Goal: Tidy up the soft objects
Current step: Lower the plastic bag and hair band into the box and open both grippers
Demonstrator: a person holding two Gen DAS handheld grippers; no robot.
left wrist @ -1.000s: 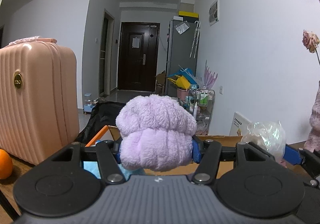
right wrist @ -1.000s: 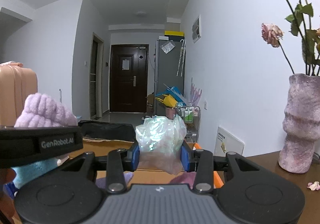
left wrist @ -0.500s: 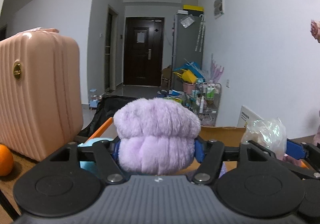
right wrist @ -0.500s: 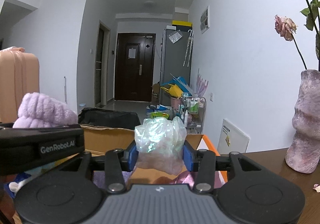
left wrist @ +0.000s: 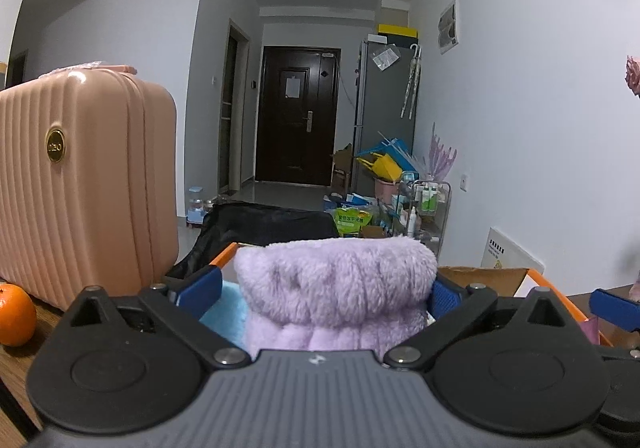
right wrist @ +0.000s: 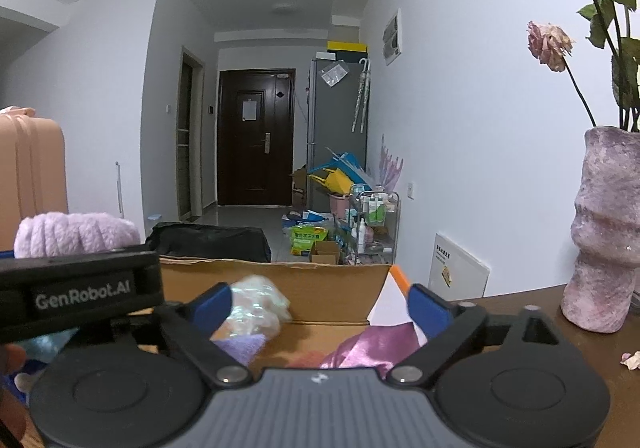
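My left gripper (left wrist: 326, 290) has opened wide over the cardboard box (left wrist: 484, 274). The fluffy purple plush (left wrist: 336, 288) lies loose between the spread fingers, resting on a blue soft item (left wrist: 224, 312) in the box. My right gripper (right wrist: 320, 306) is open over the same box (right wrist: 332, 288). The iridescent plastic bag (right wrist: 256, 310) has dropped beside the left finger, onto a purple cloth (right wrist: 244, 346). A pink satin cloth (right wrist: 372, 346) lies in the box to the right. The plush also shows in the right wrist view (right wrist: 76, 232).
A pink suitcase (left wrist: 84, 176) stands on the table at left with an orange (left wrist: 16, 314) beside it. A purple vase (right wrist: 604, 260) with dried roses stands on the table at right. A black bag (left wrist: 260, 226) and hallway clutter lie beyond the box.
Both grippers lowered toward the box and opened. The left let go of the purple plush, which sank lower. The right let go of the plastic bag, which fell into the box.
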